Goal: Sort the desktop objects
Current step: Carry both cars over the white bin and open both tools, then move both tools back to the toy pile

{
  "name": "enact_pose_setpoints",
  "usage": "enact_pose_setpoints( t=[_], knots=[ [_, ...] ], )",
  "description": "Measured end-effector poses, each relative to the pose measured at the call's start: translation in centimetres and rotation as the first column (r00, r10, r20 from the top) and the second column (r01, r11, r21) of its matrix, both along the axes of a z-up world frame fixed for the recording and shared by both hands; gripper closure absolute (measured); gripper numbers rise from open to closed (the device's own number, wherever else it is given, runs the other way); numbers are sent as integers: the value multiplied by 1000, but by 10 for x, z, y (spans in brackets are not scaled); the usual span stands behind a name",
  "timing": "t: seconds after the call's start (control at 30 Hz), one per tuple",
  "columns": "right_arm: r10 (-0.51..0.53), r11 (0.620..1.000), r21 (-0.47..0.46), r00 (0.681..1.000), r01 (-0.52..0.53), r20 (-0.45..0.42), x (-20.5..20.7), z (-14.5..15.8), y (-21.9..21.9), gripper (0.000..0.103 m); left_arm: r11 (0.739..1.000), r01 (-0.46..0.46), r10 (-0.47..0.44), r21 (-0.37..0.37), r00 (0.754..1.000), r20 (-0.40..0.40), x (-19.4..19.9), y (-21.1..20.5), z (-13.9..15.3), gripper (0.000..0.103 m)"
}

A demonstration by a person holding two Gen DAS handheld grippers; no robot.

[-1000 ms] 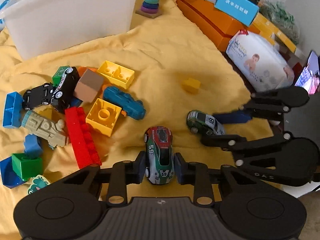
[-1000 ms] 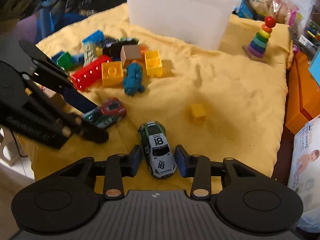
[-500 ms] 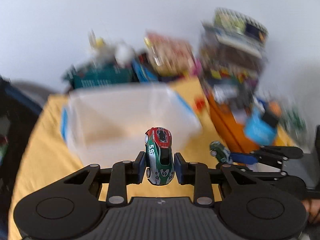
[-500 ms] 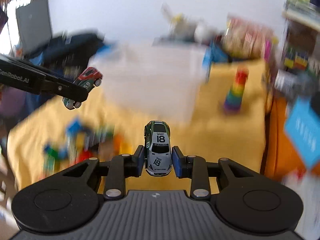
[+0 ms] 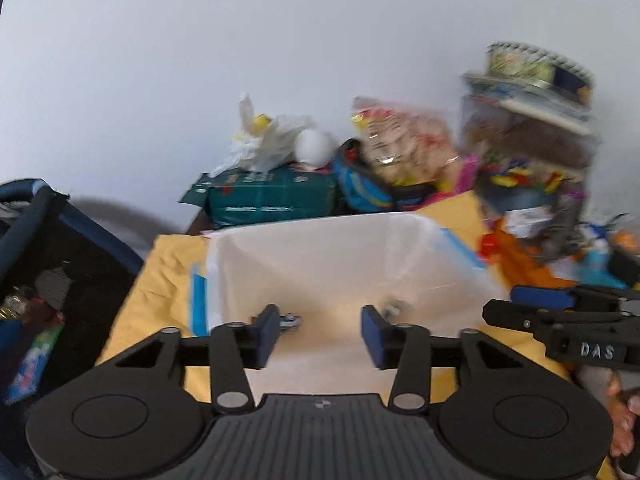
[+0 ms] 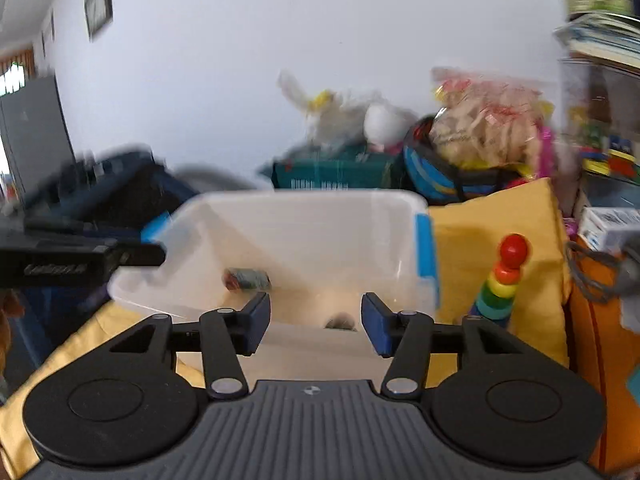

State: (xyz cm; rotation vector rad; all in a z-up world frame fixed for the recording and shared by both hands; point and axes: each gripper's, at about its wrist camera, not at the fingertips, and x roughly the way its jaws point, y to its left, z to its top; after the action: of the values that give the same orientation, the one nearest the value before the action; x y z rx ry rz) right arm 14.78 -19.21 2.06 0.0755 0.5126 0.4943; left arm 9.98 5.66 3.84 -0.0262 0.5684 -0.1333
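Both toy cars, pinched a second ago, are now released: the left gripper [image 5: 320, 330] and right gripper [image 6: 316, 322] are seen with jaws opening and nothing between them, above the translucent bin [image 6: 404, 248]. One blurred car [image 6: 246, 279] is seen inside the bin and a second car [image 6: 340, 322] low by its near wall. Beyond, the yellow cloth [image 6: 472, 252] carries a ring stacker [image 6: 504, 280], with a green box [image 5: 272, 198] and bags stacked against the white wall [image 5: 280, 40].
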Motion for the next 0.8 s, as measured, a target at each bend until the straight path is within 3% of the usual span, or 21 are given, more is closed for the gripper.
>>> enact_pose_setpoints(
  t=[0.1,0.27,0.4,0.57,0.63,0.8],
  knots=[
    [-20,999,31,999,21,-36,-30,-7,-24,48,1000,31,-31,4,999,-24,-36,-12,-10,47],
    [-45,998,-54,984,36,-174,-63,-40,-39,48,993,97,-89,67,988,-123,-80,-32,-43,46],
    [11,996,-77,956,-35,-295,-88,-63,-34,48,992,125,-120,8,967,-225,-105,-35,-70,46],
    [81,976,-171,948,-138,-308,-119,-83,-4,55,988,155,-149,-4,942,-302,-121,-42,-89,47],
    [110,964,-199,947,-176,-302,-121,-85,8,60,986,169,-163,-8,938,-305,-126,-43,-90,47],
    [162,944,-244,955,-224,-249,-130,-82,22,60,987,158,-144,21,938,-314,-136,-40,-91,47]
  ],
)
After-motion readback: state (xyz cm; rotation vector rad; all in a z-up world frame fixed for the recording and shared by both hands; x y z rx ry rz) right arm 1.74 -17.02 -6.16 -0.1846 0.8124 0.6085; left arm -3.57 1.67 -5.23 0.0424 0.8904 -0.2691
